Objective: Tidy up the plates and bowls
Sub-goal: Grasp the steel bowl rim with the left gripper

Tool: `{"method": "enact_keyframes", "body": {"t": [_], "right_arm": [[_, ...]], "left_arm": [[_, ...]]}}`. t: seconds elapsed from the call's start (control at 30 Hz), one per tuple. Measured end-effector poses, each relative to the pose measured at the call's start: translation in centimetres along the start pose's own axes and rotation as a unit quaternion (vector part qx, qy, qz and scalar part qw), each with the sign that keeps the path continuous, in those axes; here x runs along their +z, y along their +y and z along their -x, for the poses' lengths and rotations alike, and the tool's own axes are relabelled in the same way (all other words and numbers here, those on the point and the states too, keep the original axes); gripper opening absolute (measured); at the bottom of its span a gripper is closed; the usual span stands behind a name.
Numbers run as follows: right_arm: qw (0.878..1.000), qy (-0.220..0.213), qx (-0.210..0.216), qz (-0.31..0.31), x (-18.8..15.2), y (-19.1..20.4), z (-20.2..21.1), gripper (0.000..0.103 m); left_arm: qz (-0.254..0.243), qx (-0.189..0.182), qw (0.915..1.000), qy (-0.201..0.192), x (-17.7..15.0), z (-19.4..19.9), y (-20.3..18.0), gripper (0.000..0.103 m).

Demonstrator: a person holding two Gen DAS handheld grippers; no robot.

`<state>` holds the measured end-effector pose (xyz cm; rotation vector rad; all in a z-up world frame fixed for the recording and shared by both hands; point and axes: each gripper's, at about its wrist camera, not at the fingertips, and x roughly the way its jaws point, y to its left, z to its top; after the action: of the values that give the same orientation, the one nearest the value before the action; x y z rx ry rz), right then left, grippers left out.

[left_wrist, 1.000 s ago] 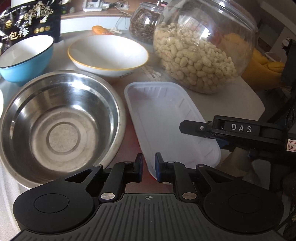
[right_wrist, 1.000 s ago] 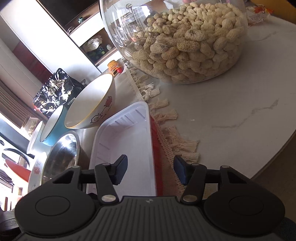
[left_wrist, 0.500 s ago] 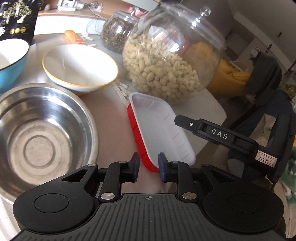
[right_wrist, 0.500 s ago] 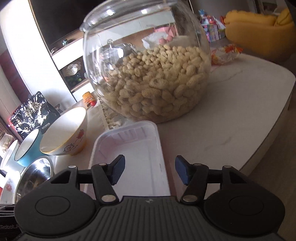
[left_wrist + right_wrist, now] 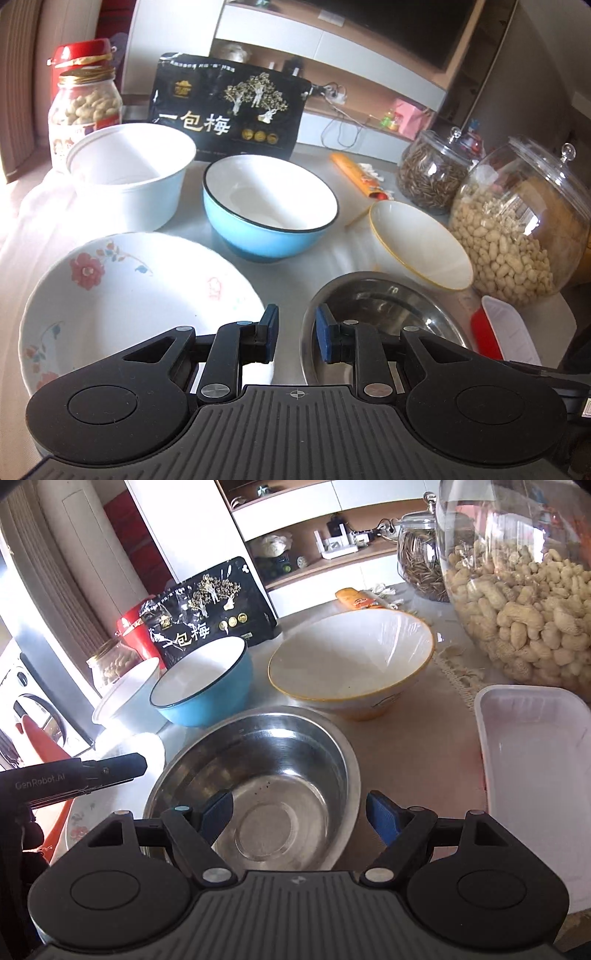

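- Pale table (image 5: pixel 325 162), with a fringed runner (image 5: pixel 417 738) at the right of the right wrist view.
- Left wrist view: floral plate (image 5: pixel 122 295) lower left, white tub (image 5: pixel 129 177) upper left, blue bowl (image 5: pixel 269 210) centre, yellow-rimmed bowl (image 5: pixel 417 243) and steel bowl (image 5: pixel 380 310) at right.
- Far right: peanut jar (image 5: pixel 517 229), white tray (image 5: pixel 509 332).
- Behind: black snack bag (image 5: pixel 229 107).

1. The right tongs (image 5: pixel 299 812) hang over the steel bowl (image 5: pixel 258 760), jaws opening, nothing between them.
2. Behind the steel bowl sit a blue bowl (image 5: pixel 203 686) and a yellow-rimmed bowl (image 5: pixel 351 664), just beside each other.
3. A white plastic tray (image 5: pixel 535 760) lies to the right, near the big peanut jar (image 5: pixel 524 590).
4. The left tongs (image 5: pixel 110 770) poke in from the left above a floral plate (image 5: pixel 85 819).
5. A black snack bag (image 5: pixel 207 613) stands at the back of the surface (image 5: pixel 413 753).
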<state>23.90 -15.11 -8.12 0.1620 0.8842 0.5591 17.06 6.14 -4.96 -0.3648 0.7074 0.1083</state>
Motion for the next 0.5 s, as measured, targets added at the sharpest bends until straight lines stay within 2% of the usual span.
{"method": "enact_keyframes", "body": {"t": [0.13,0.23,0.43,0.5], "right_arm": [[0.997,0.048,0.036,-0.046,-0.4,-0.5,-1.2,0.078],[0.998,0.053,0.025,-0.035,-0.8,-0.2,-1.0,0.07],[0.996,0.078,0.022,-0.025,-2.3,-0.4,1.0,0.069],[0.996,0.084,0.018,-0.024,-3.1,-0.5,1.8,0.069]], "left_arm": [[-0.012,-0.02,0.9996,0.017,-0.4,-1.6,-0.1,0.024],[-0.015,-0.025,0.999,0.033,-0.9,-2.3,-0.2,0.026],[-0.003,-0.053,0.9948,0.087,-3.1,0.5,-0.3,0.025],[-0.008,-0.053,0.9928,0.107,-4.2,1.1,-0.6,0.02]]}}
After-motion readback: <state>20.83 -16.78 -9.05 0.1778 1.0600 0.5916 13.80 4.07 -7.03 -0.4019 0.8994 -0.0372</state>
